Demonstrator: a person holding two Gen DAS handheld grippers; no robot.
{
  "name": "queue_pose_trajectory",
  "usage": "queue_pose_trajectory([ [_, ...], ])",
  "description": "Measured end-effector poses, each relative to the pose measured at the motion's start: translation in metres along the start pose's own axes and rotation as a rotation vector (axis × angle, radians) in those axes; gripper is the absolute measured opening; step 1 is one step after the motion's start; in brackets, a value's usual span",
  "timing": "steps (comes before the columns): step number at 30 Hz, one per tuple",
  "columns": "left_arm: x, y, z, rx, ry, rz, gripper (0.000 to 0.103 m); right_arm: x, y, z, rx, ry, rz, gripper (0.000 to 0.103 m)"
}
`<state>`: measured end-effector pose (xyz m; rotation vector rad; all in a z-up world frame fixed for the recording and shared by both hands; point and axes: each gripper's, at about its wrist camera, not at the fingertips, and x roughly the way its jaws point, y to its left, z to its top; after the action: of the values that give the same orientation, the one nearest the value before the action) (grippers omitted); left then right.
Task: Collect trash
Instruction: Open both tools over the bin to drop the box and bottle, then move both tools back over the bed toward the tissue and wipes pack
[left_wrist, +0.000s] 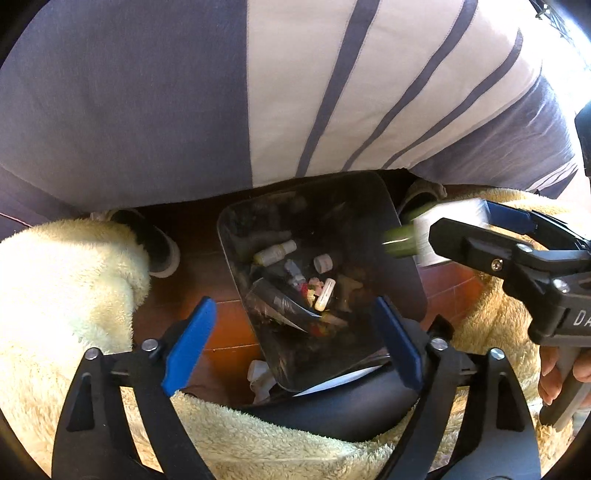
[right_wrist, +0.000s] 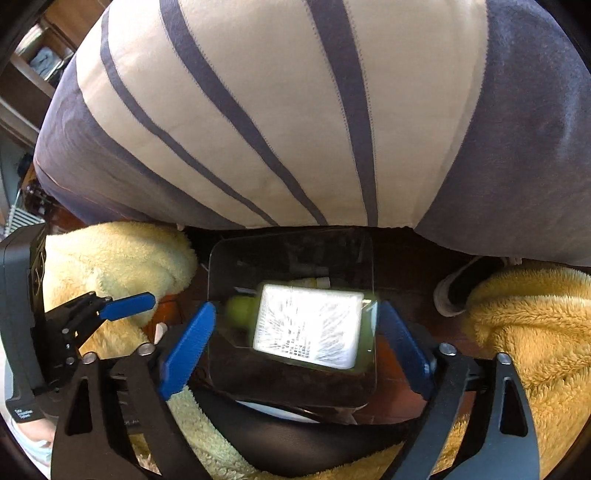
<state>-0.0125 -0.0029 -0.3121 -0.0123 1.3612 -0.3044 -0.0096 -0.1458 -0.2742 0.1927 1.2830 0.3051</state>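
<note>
On the far left, a pale yellow fluffy cloth covers the leg of the person, and a grey shoe comes out from under it onto the red-brown tiled floor. Above, a shirt with grey stripes fills the top of both views.

The left gripper points steeply down over the black trash bin. Its blue fingers stand wide apart and there is nothing between them. The bin stands on the floor between the two shoes. Inside it lie a small white bottle, a white cap, a white tube and other small rubbish that is too dark to name. A crumpled piece of white paper lies on the floor just beside the near edge of the bin.

To the right, the green bottle with a white label is over the right part of the bin's opening, lying across between the fingers of the right gripper. These fingers also stand very wide. In the right wrist view the bottle is blurred while the fingers are sharp, and I see no pad pressing on it; a narrow gap shows at its cap end. On the far right, a hand grips the handle of the right gripper.
</note>
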Motion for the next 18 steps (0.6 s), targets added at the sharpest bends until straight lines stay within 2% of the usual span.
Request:
queue_pose_trajectory([
  [10, -0.022, -0.004, 0.002, 0.018, -0.058, 0.025, 0.089, -0.025, -0.010, 0.005, 0.034, -0.066, -0.023, 0.093],
  [18, -0.075, -0.001, 0.016, 0.020, -0.203, 0.036, 0.091, -0.081, -0.026, 0.020, 0.066, -0.206, -0.038, 0.093],
])
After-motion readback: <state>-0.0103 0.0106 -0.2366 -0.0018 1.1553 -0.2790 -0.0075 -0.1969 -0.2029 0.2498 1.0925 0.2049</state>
